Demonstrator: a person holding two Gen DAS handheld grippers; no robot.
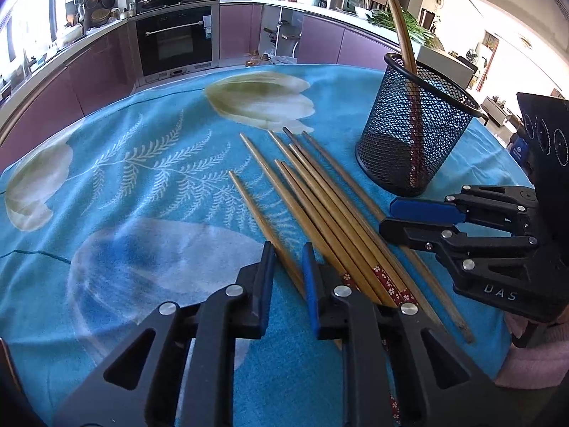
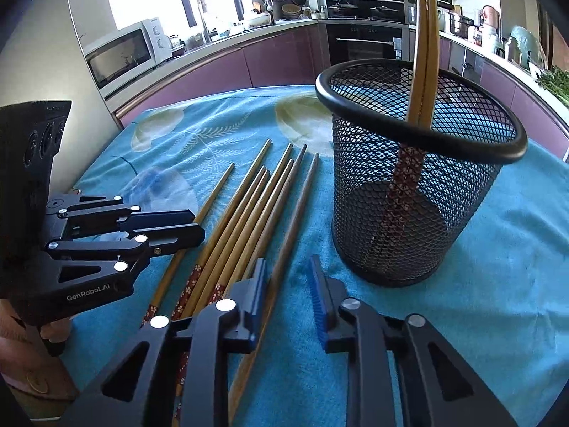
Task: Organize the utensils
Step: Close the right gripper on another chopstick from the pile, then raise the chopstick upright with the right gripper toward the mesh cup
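1. Fingers (image 1: 266, 267) of the left gripper (image 1: 287, 267) stand apart with a narrow gap and hold nothing; the outermost loose chopstick runs up through that gap, under the tips.
2. In the right wrist view the left gripper (image 2: 193, 226) shows from the side, low over the cloth at the left edge of the chopstick row, its two tips close together.
3. The right gripper (image 2: 288, 284) is parted a little wider, also empty, with blue pads facing each other over bare cloth; its left finger (image 2: 258, 277) lies over the near ends of the chopsticks.
4. From the left wrist view the right gripper (image 1: 389, 215) reaches in from the right, tips just beside the farthest chopstick of the row and near the foot of the basket.
5. The loose chopsticks (image 1: 313, 195) lie flat on the cloth in a close fan, thin ends pointing away, red flowered ends toward the grippers.
6. The black mesh basket (image 1: 416, 135) stands upright to the right of the row, apart from it.
7. A pair of chopsticks (image 2: 423, 53) already stands in the basket, leaning on its rim, patterned ends down.
8. All of this rests on a table with a blue flowered cloth (image 1: 142, 185).
9. Beyond are purple kitchen cabinets (image 1: 99, 74), an oven (image 1: 176, 41) and a microwave (image 2: 122, 55).
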